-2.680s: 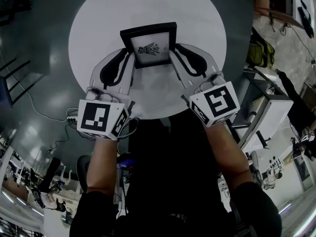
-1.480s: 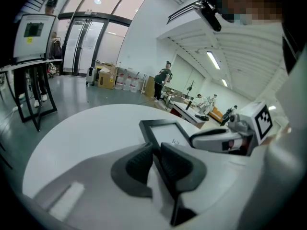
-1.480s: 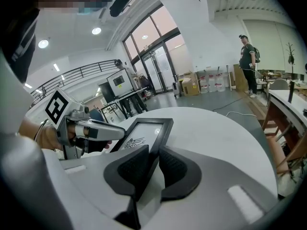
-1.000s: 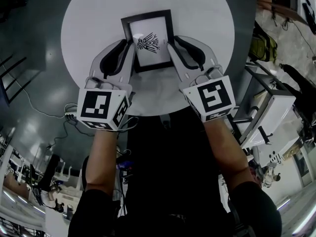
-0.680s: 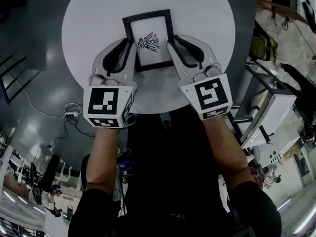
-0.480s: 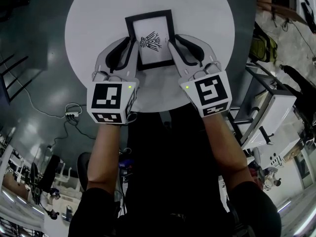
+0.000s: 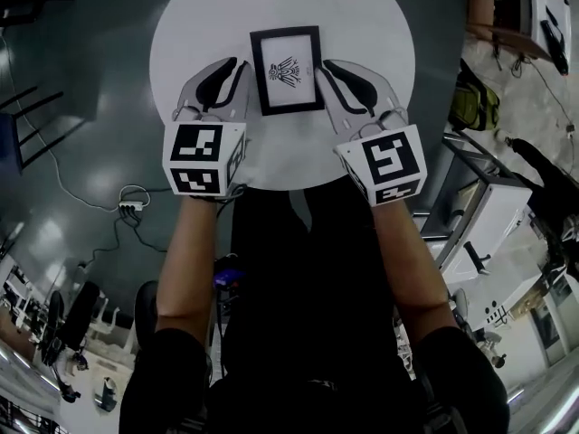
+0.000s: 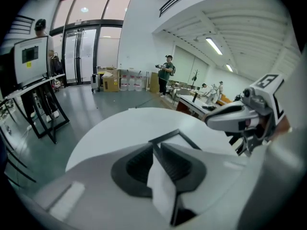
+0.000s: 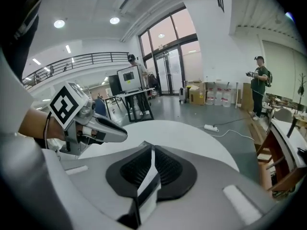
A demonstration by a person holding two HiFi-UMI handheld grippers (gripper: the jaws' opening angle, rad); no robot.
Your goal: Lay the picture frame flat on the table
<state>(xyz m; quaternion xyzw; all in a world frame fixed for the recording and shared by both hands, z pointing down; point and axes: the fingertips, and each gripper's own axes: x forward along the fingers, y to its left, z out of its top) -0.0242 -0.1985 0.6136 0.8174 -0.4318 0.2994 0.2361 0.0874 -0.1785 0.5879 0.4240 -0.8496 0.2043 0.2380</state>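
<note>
A black picture frame (image 7: 287,70) with a white sheet and a dark drawing faces up over the round white table (image 7: 362,7). I cannot tell whether it touches the tabletop. My left gripper (image 7: 246,63) is shut on the frame's left edge, and my right gripper (image 7: 324,67) is shut on its right edge. In the left gripper view the frame (image 8: 175,139) runs out from between the shut jaws of the left gripper (image 8: 156,145). In the right gripper view the frame's edge (image 9: 146,183) sits clamped in the right gripper (image 9: 152,147).
Dark grey floor surrounds the table. A cable with a power strip (image 7: 131,202) lies at the left, a dark chair (image 7: 18,143) farther left. A white cart (image 7: 488,215) and a green bag (image 7: 475,98) stand at the right. A person (image 8: 168,68) stands far off.
The frame, tilted towards me 2.7 s ago, now faces straight up. Both grippers stayed shut on its sides and moved with it towards the table's middle.
</note>
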